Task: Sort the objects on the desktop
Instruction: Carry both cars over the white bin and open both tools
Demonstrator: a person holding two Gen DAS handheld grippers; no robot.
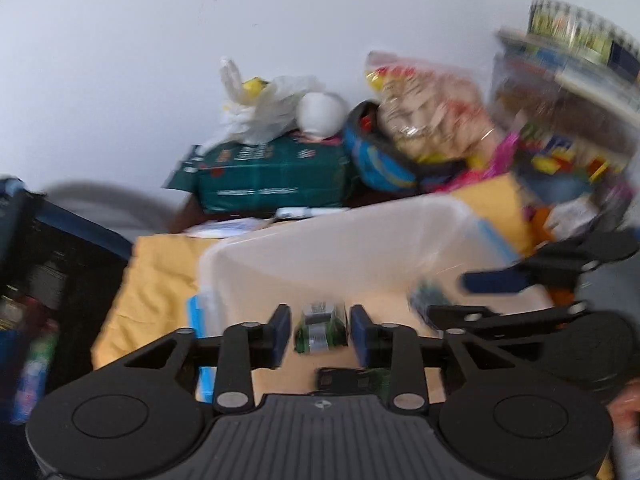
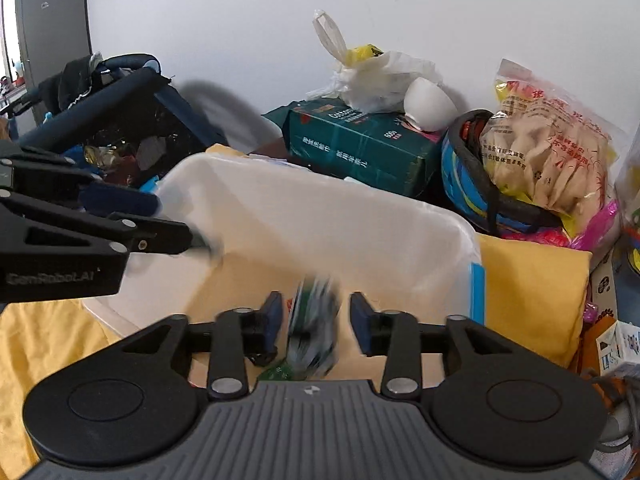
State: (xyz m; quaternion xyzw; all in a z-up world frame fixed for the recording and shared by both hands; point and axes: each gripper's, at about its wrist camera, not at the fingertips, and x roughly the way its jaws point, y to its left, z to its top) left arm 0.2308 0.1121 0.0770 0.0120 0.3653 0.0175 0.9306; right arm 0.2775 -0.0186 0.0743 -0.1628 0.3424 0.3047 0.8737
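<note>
- Far left in the right wrist view stands a dark blue fabric basket [image 2: 132,92] heaped with mixed clutter.
- The left gripper [image 1: 320,330] hangs over the translucent white plastic bin [image 1: 320,240]. Its blue-padded jaws stand apart, with clear gaps on both sides of a small green and silver packet [image 1: 320,328] seen between them. That packet seems to lie on the bin floor rather than in the grip, though blur makes this uncertain.
- Nearer the camera, on the same bin floor, lies a small black flat object [image 1: 340,380], partly hidden by the gripper body.
- A yellow cloth [image 2: 532,292] covers the desk under and around the bin.
- The right gripper [image 2: 316,320] is also above the bin, jaws spread about as wide. A blurred green and white packet [image 2: 314,328] sits between the pads, tilted, with space on either side; nothing is pinched.
- Behind the bin, against the white wall, a dark green rectangular tissue pack [image 2: 360,148] carries a crumpled white plastic bag [image 2: 380,76] and a white rounded bowl-like shell [image 2: 428,104].
- Right of that rests a blue and black helmet [image 2: 472,184], and leaning on it a clear bag of pale snacks [image 2: 548,148] with red print.
- At far right are blurred colourful boxes, too smeared to name.
</note>
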